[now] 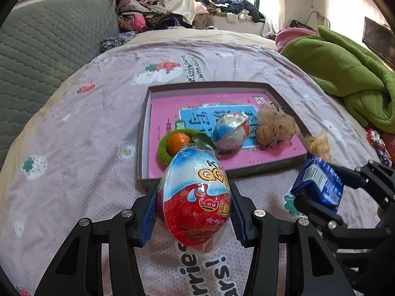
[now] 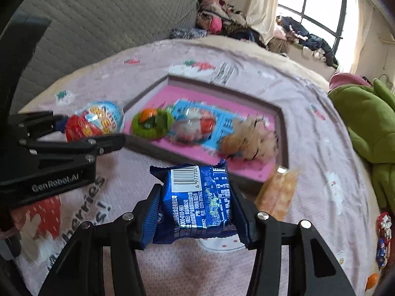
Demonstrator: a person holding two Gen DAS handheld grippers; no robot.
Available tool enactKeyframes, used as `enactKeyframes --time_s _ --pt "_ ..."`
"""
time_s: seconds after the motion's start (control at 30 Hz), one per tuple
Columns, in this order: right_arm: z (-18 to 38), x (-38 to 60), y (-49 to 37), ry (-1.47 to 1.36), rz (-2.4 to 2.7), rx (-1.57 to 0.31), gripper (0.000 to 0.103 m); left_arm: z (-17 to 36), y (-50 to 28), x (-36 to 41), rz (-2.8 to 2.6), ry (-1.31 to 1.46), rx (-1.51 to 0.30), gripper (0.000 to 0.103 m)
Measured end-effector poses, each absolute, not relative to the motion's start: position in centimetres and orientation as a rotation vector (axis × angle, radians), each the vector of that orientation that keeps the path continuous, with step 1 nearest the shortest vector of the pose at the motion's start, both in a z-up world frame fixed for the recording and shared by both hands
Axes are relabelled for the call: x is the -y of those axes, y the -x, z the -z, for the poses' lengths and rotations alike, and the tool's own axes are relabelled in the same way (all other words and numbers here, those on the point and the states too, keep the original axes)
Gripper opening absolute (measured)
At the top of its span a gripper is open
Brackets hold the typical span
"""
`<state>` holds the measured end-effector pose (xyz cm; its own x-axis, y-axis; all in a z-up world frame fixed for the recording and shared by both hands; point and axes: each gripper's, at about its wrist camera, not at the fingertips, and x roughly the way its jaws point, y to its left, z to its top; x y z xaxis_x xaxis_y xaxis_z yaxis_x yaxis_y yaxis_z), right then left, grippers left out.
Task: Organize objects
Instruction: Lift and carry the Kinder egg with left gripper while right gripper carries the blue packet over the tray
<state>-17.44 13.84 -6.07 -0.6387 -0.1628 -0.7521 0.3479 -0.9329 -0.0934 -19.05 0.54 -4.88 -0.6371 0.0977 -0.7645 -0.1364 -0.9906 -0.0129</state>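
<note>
My left gripper [image 1: 193, 209] is shut on a red, white and blue egg-shaped toy [image 1: 196, 197] and holds it above the bedsheet, just short of the near edge of a shallow box [image 1: 145, 133] with a pink book inside. My right gripper [image 2: 195, 202] is shut on a blue snack packet [image 2: 195, 202], held near the box's front right corner. The box holds a second egg toy [image 1: 230, 130], an orange [image 1: 178, 142] in a green ring, a walnut [image 1: 264, 135] and a beige fluffy thing [image 1: 279, 120]. The left gripper with its egg [image 2: 95, 122] shows in the right wrist view.
A clear bag of yellowish snacks [image 2: 277, 192] lies on the sheet by the box's near right corner. A green blanket [image 1: 350, 74] is heaped at the right, with small wrapped sweets [image 2: 384, 224] near it. A grey headboard [image 1: 44, 56] and clothes piles stand behind.
</note>
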Motion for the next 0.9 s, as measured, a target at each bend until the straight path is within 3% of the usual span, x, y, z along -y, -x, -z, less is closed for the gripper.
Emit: enactKeyframes --time_s 0.9 --pt "-1.1 -16.1 20.5 -0.982 2.74 -0.183 0.053 -1.3 20.7 -1.1 -2.811 1.125 -0.081 0.053"
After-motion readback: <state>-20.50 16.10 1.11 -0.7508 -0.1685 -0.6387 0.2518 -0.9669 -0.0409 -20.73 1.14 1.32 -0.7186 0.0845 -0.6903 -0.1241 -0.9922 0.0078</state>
